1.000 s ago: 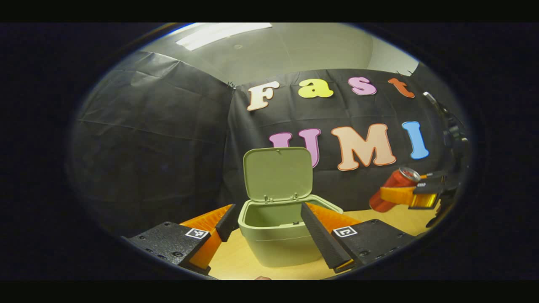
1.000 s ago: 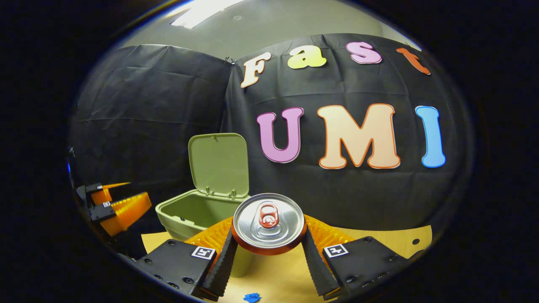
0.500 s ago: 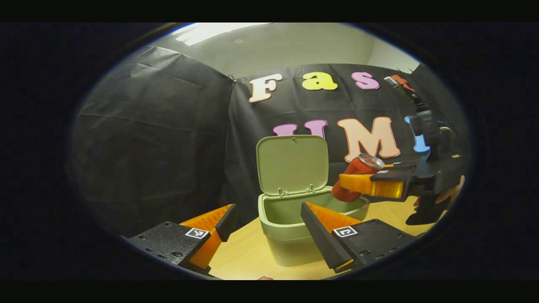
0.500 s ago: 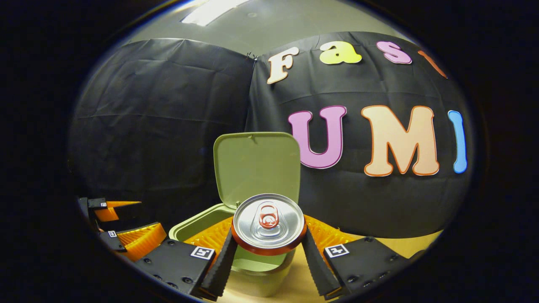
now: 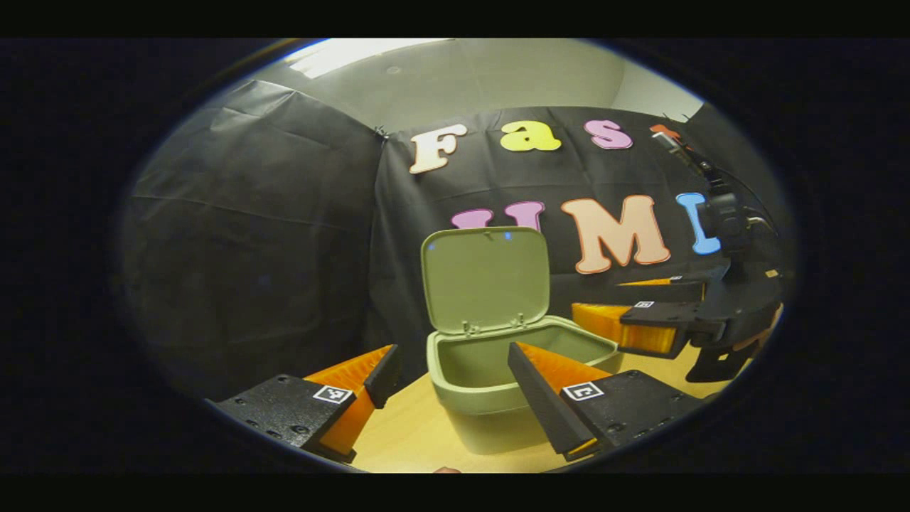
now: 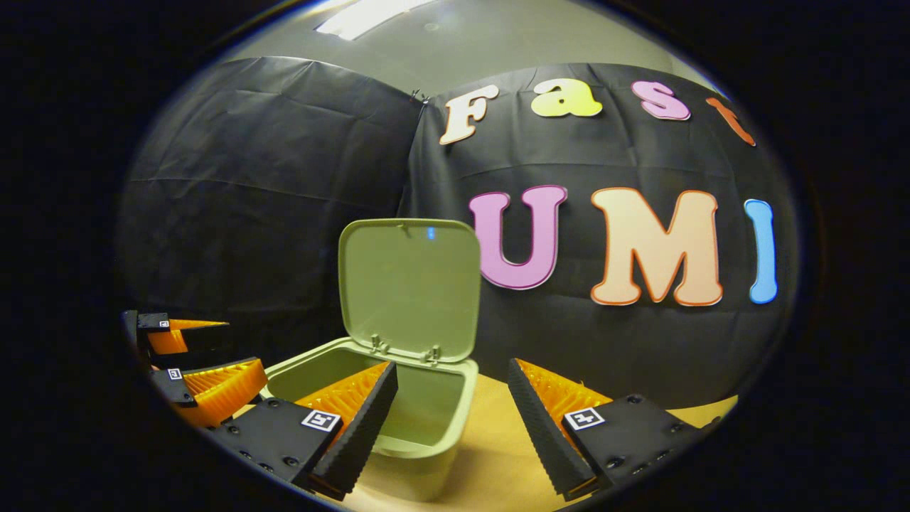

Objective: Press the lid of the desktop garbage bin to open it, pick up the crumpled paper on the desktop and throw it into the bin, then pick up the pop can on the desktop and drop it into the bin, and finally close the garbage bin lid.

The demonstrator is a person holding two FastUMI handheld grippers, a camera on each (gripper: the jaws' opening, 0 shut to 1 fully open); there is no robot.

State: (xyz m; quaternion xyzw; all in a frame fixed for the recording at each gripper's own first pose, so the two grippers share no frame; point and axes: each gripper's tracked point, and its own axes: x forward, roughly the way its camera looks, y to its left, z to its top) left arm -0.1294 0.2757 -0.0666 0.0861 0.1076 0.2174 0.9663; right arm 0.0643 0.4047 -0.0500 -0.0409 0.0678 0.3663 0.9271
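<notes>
Wooden desktop (image 6: 498, 455) carries the green bin (image 6: 419, 434), its light, stiff lid (image 6: 409, 284) upright at the far rim and best pushed near its top edge, while right gripper (image 6: 448, 416) and left gripper (image 5: 448, 387) both gape empty.

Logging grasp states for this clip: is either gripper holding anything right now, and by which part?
Nothing is held. The right gripper and the left gripper are both open with nothing between their fingers, by the open bin.

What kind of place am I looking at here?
Probably a small indoor recording booth: black cloth hangs as walls, a wooden table holds a green bin, and an office-style ceiling light shows above.
</notes>
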